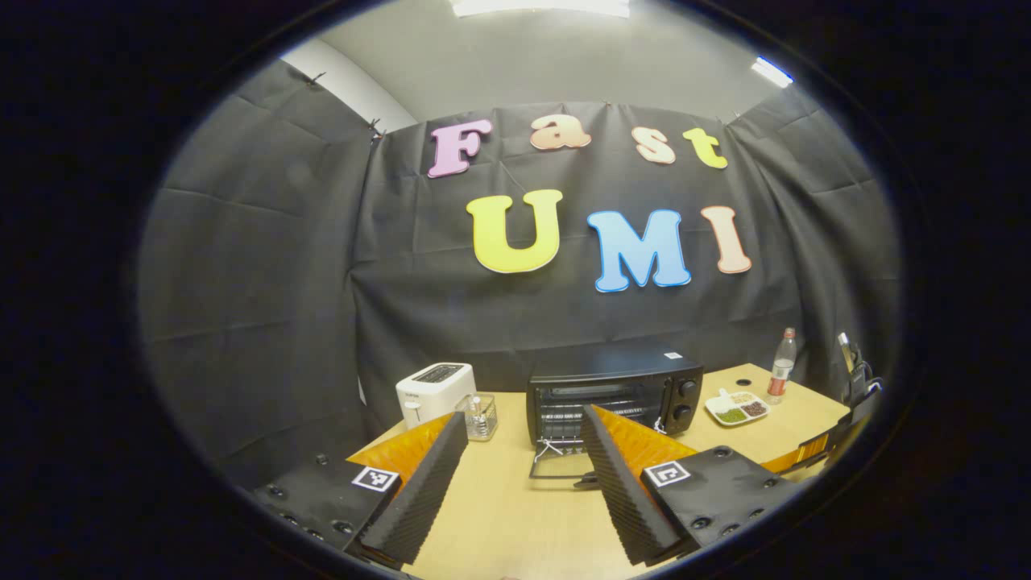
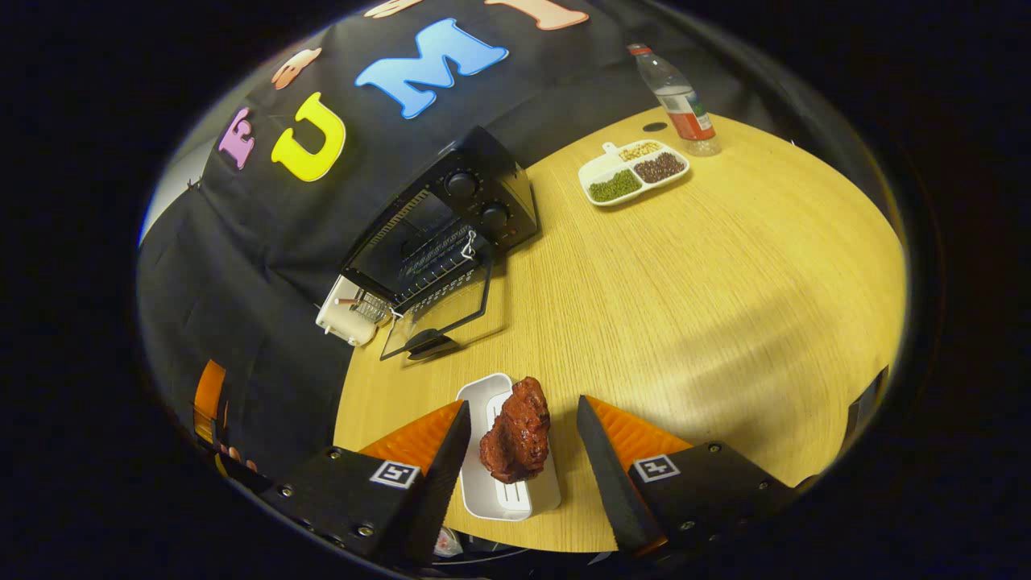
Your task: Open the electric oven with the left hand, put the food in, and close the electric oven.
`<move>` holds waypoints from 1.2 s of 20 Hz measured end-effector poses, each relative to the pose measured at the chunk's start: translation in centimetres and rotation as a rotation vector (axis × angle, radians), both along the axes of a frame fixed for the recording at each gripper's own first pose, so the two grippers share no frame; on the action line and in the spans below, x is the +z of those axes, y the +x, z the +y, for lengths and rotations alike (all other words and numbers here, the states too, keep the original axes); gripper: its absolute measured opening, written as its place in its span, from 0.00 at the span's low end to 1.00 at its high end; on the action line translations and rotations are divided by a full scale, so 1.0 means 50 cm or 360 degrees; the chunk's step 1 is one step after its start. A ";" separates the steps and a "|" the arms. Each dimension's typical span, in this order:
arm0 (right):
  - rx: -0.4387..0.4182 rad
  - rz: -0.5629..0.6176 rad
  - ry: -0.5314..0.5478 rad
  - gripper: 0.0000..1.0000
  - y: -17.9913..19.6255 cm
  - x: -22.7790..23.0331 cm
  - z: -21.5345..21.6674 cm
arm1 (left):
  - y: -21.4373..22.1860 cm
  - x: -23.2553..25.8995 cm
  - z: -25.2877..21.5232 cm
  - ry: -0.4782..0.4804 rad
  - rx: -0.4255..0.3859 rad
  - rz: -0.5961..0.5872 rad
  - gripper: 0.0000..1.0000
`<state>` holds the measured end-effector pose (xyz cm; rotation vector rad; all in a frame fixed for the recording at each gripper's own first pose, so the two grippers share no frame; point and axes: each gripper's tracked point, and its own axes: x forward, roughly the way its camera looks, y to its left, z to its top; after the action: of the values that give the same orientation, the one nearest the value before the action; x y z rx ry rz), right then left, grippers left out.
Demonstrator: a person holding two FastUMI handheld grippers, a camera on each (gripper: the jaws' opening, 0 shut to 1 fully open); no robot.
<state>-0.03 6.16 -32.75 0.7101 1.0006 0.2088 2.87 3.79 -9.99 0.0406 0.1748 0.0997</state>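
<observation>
Oven (image 1: 614,395): black box, two knobs on its right panel, door (image 1: 560,466) dropped flat onto the bench (image 1: 515,515) with the glass pane facing up. I can see the wire rack inside; the cavity looks dark. It stands at the back of the bench against the cloth wall.

Food (image 2: 515,431): a dark red, glossy, lumpy chunk of meat lying on a white tray (image 2: 503,475). The tray sits near the front bench edge, well apart from the oven door in the right gripper view.

My left gripper (image 1: 523,483) hangs above the bench with jaws spread wide, nothing between them, facing the oven mouth. My right gripper (image 2: 523,475) is over the tray, jaws spread, one finger either side of the meat and not touching it.

Room: bare wood runs between the tray and the open door. The right half of the bench is wide and bare out to its curved edge. The door handle (image 2: 427,345) points toward the tray.

Containers: a white divided dish (image 2: 635,171) right of the oven, with three compartments holding green, dark brown and pale grains. A bottle (image 2: 676,101) with a red label stands just behind it. Left of the oven sit a white toaster (image 1: 435,391) and a small clear jar (image 1: 481,416), close together; I cannot tell the jar's contents.
</observation>
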 end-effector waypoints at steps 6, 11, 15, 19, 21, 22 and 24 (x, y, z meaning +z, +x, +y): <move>-0.0037 0.0027 0.0085 0.41 -0.013 0.014 -0.010 | 0.001 -0.016 0.003 0.0004 0.0009 0.0029 1.00; -0.0074 -0.0043 0.0160 0.09 0.014 0.027 0.019 | 0.003 -0.020 0.009 -0.0008 0.0027 0.0033 0.99; -0.0122 -0.0096 0.0202 0.09 0.036 0.074 0.019 | 0.007 -0.020 0.017 -0.0008 0.0034 0.0030 0.95; -0.0156 -0.0200 0.0242 0.09 0.081 0.132 0.029 | 0.018 -0.018 0.021 -0.0016 0.0026 0.0023 0.90; -0.0146 -0.0233 0.0277 0.09 0.103 0.148 0.049 | 0.023 -0.020 0.022 -0.0035 0.0018 0.0021 1.00; -0.0151 -0.0245 0.0291 0.09 0.116 0.152 0.058 | 0.026 -0.024 0.026 -0.0043 0.0016 0.0021 1.00; -0.0174 -0.0273 0.0313 0.09 0.144 0.164 0.079 | 0.035 -0.030 0.032 -0.0053 0.0015 0.0026 0.95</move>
<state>7.18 10.10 -24.57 0.9082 0.7818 0.2704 4.59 5.41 -11.51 0.0076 0.1929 0.1060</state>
